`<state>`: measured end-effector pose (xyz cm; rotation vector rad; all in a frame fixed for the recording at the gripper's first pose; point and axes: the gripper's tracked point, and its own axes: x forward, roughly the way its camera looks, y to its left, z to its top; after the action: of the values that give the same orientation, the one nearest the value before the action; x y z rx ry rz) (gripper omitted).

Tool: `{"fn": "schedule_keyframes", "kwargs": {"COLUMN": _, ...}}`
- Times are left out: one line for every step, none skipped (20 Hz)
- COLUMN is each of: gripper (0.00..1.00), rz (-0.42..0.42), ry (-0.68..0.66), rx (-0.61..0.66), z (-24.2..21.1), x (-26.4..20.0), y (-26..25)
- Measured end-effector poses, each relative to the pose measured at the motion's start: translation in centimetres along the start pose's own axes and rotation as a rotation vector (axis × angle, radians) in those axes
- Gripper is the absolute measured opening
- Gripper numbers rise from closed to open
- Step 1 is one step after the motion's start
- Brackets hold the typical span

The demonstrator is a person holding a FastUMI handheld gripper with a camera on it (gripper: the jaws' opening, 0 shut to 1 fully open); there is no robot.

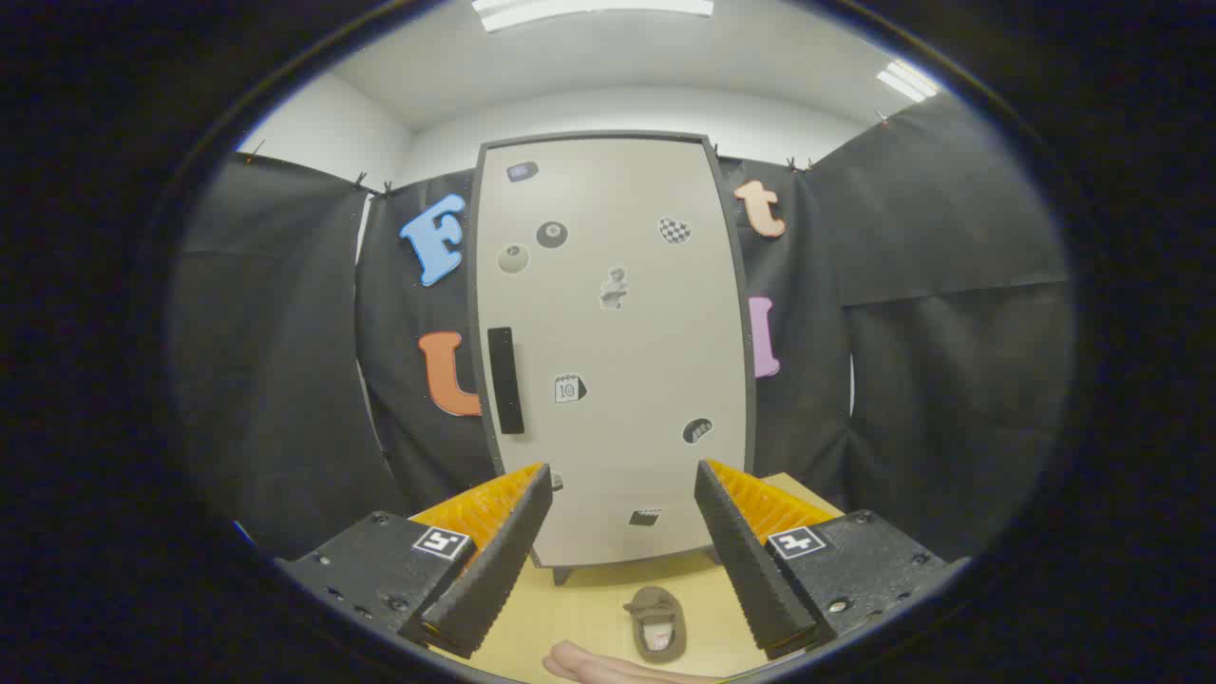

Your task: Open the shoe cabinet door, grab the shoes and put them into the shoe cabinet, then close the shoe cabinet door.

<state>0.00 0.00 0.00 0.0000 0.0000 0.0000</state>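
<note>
A tall pale shoe cabinet [613, 351] stands upright on the wooden table [589, 608], straight ahead beyond the fingers. Its door is shut, dotted with several stickers, and a dark vertical handle [504, 380] sits on its left side. A small olive slipper [657, 622] lies on the table in front of the cabinet, low between the fingers and nearer the right one. My gripper [622, 480] is open with nothing between its fingers, held back from the cabinet and above the slipper.
A person's hand [598, 665] rests on the table just near the slipper. Black cloth walls hang behind and to both sides of the cabinet. The table's edge shows to the right of the cabinet.
</note>
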Motion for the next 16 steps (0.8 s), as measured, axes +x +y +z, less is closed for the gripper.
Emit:
{"fn": "schedule_keyframes", "kwargs": {"gripper": 0.99, "rz": -0.003, "ry": -0.013, "rx": -0.012, "z": 0.4, "x": -0.3, "y": -0.1}}
{"fn": "schedule_keyframes", "kwargs": {"gripper": 0.99, "rz": -0.004, "ry": -0.017, "rx": -0.023, "z": 0.6, "x": -0.6, "y": -0.1}}
{"fn": "schedule_keyframes", "kwargs": {"gripper": 0.99, "rz": -0.005, "ry": -0.017, "rx": -0.029, "z": 0.8, "x": -0.9, "y": -0.3}}
{"fn": "schedule_keyframes", "kwargs": {"gripper": 0.99, "rz": -0.006, "ry": -0.02, "rx": -0.029, "z": 1.1, "x": -1.1, "y": -0.6}}
{"fn": "schedule_keyframes", "kwargs": {"gripper": 0.99, "rz": -0.001, "ry": -0.028, "rx": -0.03, "z": 1.3, "x": -1.5, "y": -0.6}}
{"fn": "schedule_keyframes", "kwargs": {"gripper": 0.99, "rz": 0.002, "ry": -0.032, "rx": -0.031, "z": 1.4, "x": -1.7, "y": -0.8}}
{"fn": "schedule_keyframes", "kwargs": {"gripper": 0.99, "rz": 0.002, "ry": -0.031, "rx": -0.029, "z": 1.5, "x": -1.9, "y": -0.9}}
{"fn": "schedule_keyframes", "kwargs": {"gripper": 0.99, "rz": 0.007, "ry": -0.036, "rx": -0.022, "z": 1.6, "x": -2.1, "y": -1.0}}
{"fn": "schedule_keyframes", "kwargs": {"gripper": 0.99, "rz": 0.014, "ry": -0.043, "rx": -0.016, "z": 1.9, "x": -2.3, "y": -0.8}}
{"fn": "schedule_keyframes", "kwargs": {"gripper": 0.99, "rz": 0.021, "ry": -0.043, "rx": -0.019, "z": 2.1, "x": -2.5, "y": -0.8}}
{"fn": "schedule_keyframes", "kwargs": {"gripper": 0.99, "rz": 0.027, "ry": -0.043, "rx": -0.021, "z": 2.2, "x": -2.7, "y": -0.8}}
{"fn": "schedule_keyframes", "kwargs": {"gripper": 0.99, "rz": 0.031, "ry": -0.049, "rx": -0.017, "z": 2.6, "x": -3.1, "y": -0.8}}
{"fn": "schedule_keyframes", "kwargs": {"gripper": 0.99, "rz": 0.034, "ry": -0.063, "rx": -0.011, "z": 3.1, "x": -3.3, "y": -0.8}}
{"fn": "schedule_keyframes", "kwargs": {"gripper": 0.99, "rz": 0.034, "ry": -0.08, "rx": -0.01, "z": 3.6, "x": -3.6, "y": -0.8}}
{"fn": "schedule_keyframes", "kwargs": {"gripper": 0.99, "rz": 0.033, "ry": -0.093, "rx": -0.015, "z": 3.8, "x": -3.7, "y": -0.9}}
{"fn": "schedule_keyframes", "kwargs": {"gripper": 0.99, "rz": 0.031, "ry": -0.1, "rx": -0.021, "z": 4.0, "x": -3.6, "y": -0.8}}
